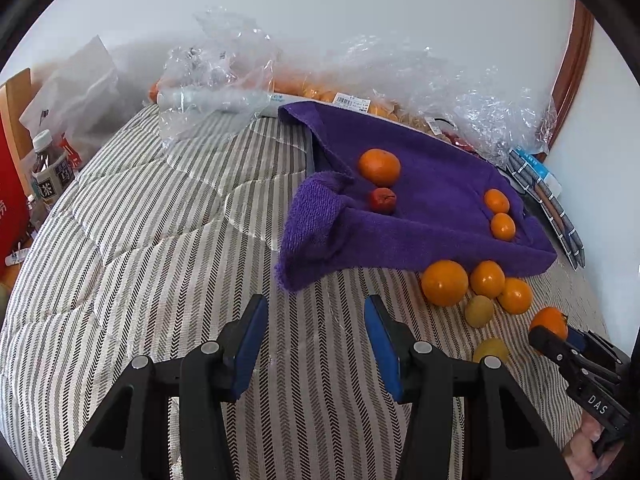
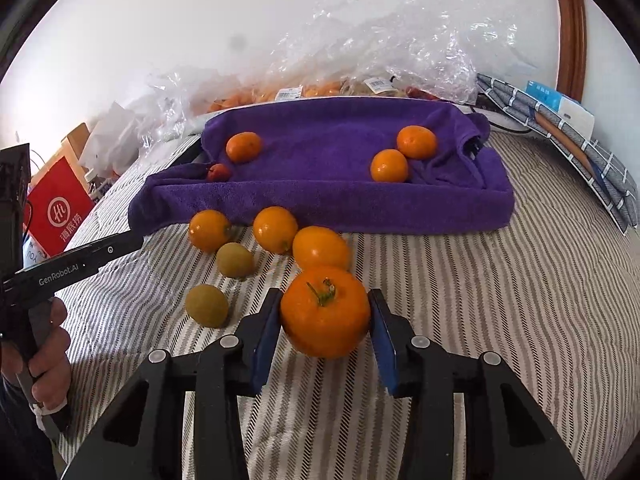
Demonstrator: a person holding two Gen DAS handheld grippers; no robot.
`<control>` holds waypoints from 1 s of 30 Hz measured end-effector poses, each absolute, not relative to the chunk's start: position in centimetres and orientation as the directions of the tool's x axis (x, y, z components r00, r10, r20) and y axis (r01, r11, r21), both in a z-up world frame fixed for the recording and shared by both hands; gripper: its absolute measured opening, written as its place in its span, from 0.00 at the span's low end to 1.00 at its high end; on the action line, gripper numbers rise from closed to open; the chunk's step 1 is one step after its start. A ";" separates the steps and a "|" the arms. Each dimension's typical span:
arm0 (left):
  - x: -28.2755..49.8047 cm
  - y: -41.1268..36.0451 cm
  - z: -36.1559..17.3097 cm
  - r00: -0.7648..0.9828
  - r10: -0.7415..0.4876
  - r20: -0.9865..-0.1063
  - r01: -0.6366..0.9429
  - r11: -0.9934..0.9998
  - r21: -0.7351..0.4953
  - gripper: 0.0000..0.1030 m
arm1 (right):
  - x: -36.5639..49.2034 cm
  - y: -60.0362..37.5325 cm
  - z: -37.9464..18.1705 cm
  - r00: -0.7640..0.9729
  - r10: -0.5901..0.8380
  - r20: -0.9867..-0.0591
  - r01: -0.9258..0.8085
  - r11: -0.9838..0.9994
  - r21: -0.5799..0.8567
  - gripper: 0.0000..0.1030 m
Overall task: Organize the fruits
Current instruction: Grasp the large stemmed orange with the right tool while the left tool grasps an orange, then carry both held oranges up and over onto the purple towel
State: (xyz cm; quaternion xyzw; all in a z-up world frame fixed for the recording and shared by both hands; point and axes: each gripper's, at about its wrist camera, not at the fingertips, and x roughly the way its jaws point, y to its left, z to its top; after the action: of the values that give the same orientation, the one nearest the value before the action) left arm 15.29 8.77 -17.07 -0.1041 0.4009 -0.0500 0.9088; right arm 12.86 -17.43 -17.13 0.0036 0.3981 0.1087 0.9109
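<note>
**Right gripper closes on the stemmed orange fruit**

We see the right gripper (image 2: 325,320) with its two blue pads on either side of a large orange fruit with a green stem (image 2: 325,312). The pads touch the fruit or are very near to it on both sides, so we judge that the grip is made or almost made. Whether the fruit is already lifted from the striped bedcover (image 2: 500,300) we cannot tell; it seems to sit low, just above the cloth.

The left gripper (image 1: 316,332) is wide open and holds nothing. It hangs over a bare part of the bedcover, in front of the purple towel (image 1: 420,208).

The towel is laid over a shallow box-like shape and already carries four fruits: two small oranges (image 2: 400,156) near the right end, one orange (image 2: 243,146) and a small red fruit (image 2: 219,172) near the left end. On the bedcover, just in front of the towel, three more oranges (image 2: 276,229) and two yellow-green fruits (image 2: 235,260) wait. Clear plastic bags (image 2: 360,60) with more fruit lie behind the towel.

We think the step in hand is the pick of one fruit to carry it to the towel. The next move calls for a firm but soft squeeze, because the round skin can slip, then a lift over the three oranges in front and a release beside fruits of the same kind.
</note>
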 end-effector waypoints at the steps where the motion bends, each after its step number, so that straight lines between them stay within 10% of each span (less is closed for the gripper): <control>1: 15.4 8.8 -17.2 0.663 -0.181 -0.727 0.008 0.972 -0.235 0.46 | 12.8 -17.9 -17.1 0.661 0.196 -0.724 -0.189 0.978 0.092 0.41; 26: 18.8 0.9 -17.1 0.609 -0.355 -0.710 0.151 0.930 -0.335 0.46 | 13.8 -23.4 -17.0 0.688 0.172 -0.705 -0.142 0.985 0.101 0.41; 30: 18.5 0.3 -17.2 0.619 -0.355 -0.701 0.178 0.932 -0.314 0.33 | 13.8 -23.2 -17.2 0.678 0.175 -0.714 -0.152 0.984 0.096 0.41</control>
State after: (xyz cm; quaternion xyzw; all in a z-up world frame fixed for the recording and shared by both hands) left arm 18.51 0.32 -17.19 -0.1073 0.4103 -0.1492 0.8933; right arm 13.84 -23.15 -17.19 0.0145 0.3909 0.0892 0.9160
